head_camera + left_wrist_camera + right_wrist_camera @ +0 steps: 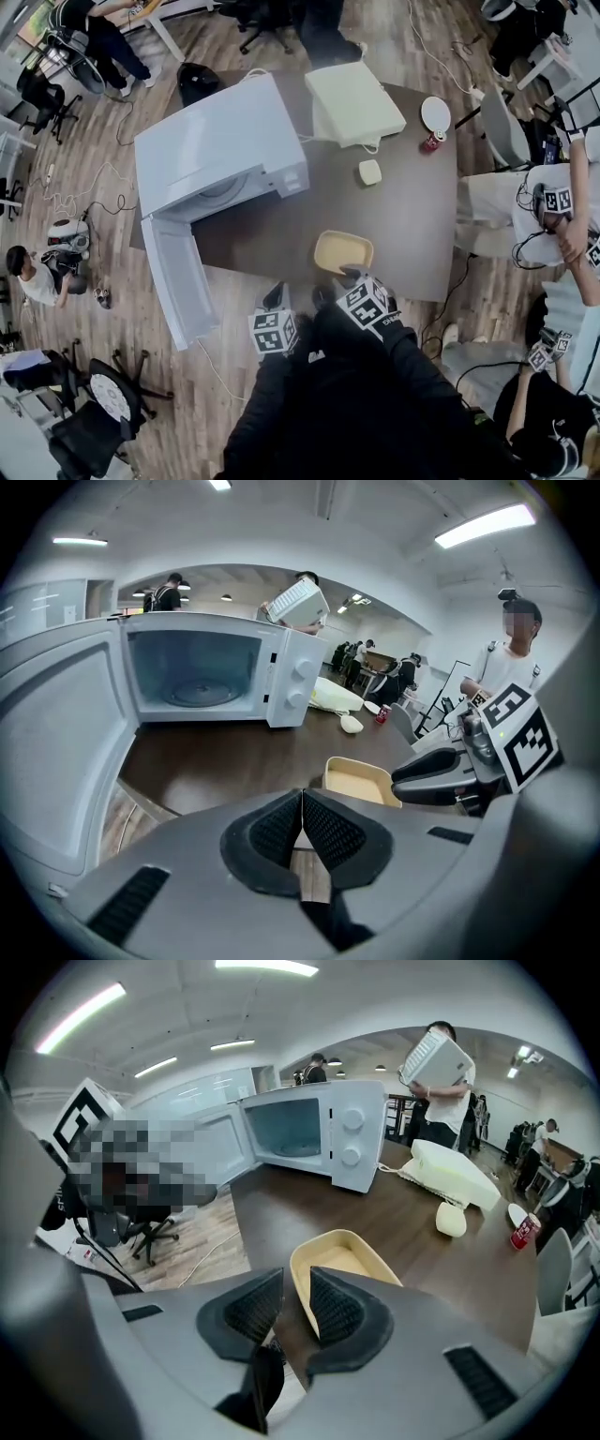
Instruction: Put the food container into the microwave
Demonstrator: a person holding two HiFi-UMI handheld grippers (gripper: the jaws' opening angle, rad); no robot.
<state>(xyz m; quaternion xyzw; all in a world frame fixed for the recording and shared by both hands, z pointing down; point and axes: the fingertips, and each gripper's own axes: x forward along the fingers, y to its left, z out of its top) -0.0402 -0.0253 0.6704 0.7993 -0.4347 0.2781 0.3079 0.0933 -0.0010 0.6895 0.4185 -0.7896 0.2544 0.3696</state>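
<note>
The cream food container lies open and empty at the near edge of the dark table. My right gripper is slightly open at its near rim: the right pad hangs over the container and the left pad stays just outside it. In the left gripper view the right gripper reaches to the container from the right. My left gripper is shut and empty, held off the table's near edge. The white microwave stands far left with its door swung wide open and its cavity empty.
A cream slab-shaped device, a small cream lump, a red can and a white plate sit at the table's far right. Seated people are to the right, office chairs to the left. A person carries a white box behind the microwave.
</note>
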